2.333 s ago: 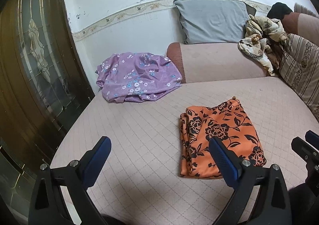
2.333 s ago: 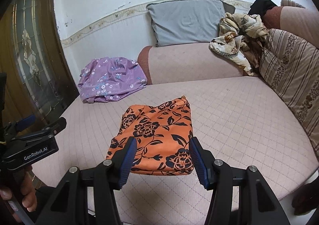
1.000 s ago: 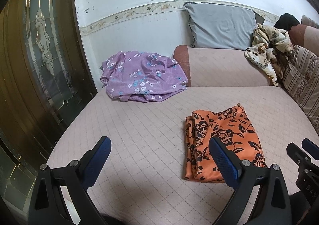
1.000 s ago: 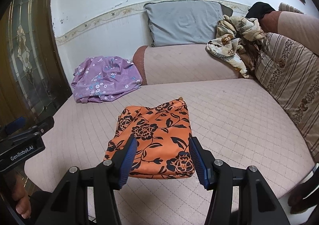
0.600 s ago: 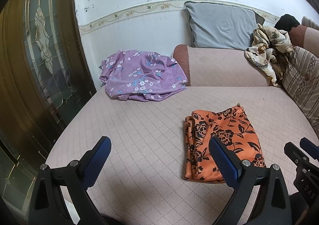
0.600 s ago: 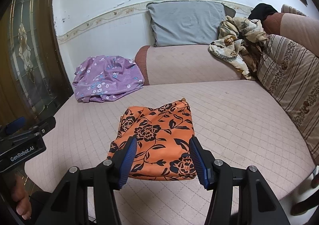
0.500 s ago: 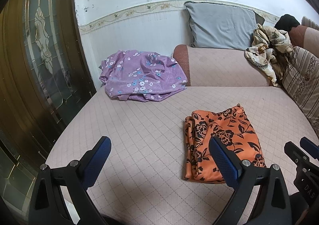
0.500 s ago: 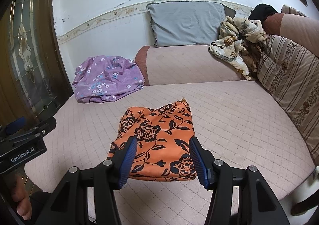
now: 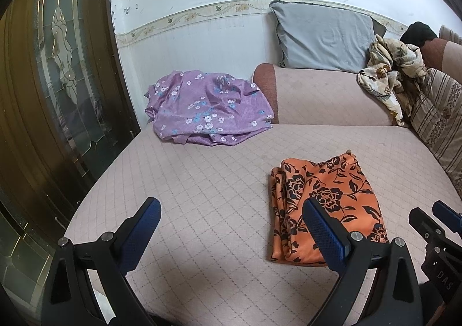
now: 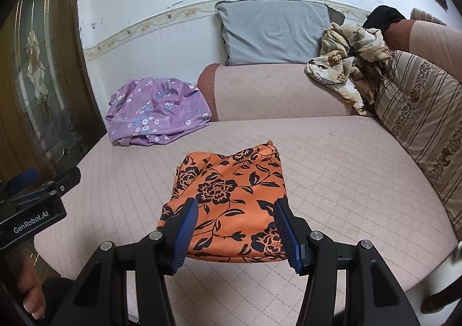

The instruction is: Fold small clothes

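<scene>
A folded orange cloth with black flowers (image 10: 231,198) lies flat on the pink quilted sofa seat (image 10: 346,175); it also shows in the left wrist view (image 9: 323,198). A crumpled purple flowered garment (image 9: 208,106) lies at the back left of the seat, also seen in the right wrist view (image 10: 156,112). My left gripper (image 9: 231,224) is open and empty, held above the seat's front, left of the orange cloth. My right gripper (image 10: 235,224) is open and empty, just above the near edge of the orange cloth.
A grey pillow (image 9: 320,37) leans on the wall behind the sofa back. A beige patterned cloth heap (image 10: 346,60) and a striped cushion (image 10: 418,112) sit at the right. A wooden glass door (image 9: 57,80) stands at the left.
Both grippers have drifted slightly; the views shifted a little. The cloths have not moved and both grippers stay open.
</scene>
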### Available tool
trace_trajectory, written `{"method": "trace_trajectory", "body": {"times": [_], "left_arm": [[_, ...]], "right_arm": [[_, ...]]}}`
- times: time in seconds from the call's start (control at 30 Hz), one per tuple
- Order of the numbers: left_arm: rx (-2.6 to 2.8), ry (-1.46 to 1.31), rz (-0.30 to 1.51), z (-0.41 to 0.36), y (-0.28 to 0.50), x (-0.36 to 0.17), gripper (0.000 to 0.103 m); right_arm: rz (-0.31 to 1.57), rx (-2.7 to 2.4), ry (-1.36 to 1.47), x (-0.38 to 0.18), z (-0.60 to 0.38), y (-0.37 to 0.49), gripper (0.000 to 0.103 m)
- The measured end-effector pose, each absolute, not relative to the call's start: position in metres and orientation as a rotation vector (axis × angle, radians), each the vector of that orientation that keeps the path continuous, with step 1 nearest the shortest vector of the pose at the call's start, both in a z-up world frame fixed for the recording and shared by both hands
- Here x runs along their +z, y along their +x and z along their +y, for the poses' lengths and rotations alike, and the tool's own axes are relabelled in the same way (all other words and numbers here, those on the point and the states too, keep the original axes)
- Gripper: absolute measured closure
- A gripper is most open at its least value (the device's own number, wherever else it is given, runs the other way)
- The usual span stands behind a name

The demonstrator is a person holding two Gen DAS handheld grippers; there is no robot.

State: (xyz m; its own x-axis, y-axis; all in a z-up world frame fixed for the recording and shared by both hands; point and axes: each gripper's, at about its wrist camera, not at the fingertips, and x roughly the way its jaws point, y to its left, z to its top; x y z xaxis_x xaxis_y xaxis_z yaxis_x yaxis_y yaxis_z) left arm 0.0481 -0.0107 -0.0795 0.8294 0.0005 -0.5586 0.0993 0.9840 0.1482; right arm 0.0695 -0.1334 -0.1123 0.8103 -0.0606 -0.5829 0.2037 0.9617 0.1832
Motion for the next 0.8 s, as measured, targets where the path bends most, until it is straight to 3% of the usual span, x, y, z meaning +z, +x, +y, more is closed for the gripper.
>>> {"method": "trace_trajectory", "body": {"times": [0.8], "left_arm": [[-0.065, 0.150, 0.526, 0.004, 0.020, -0.054, 0.005]], "right_arm": [[0.534, -0.174, 0.206, -0.084, -0.118, 0.048, 0.045]]}}
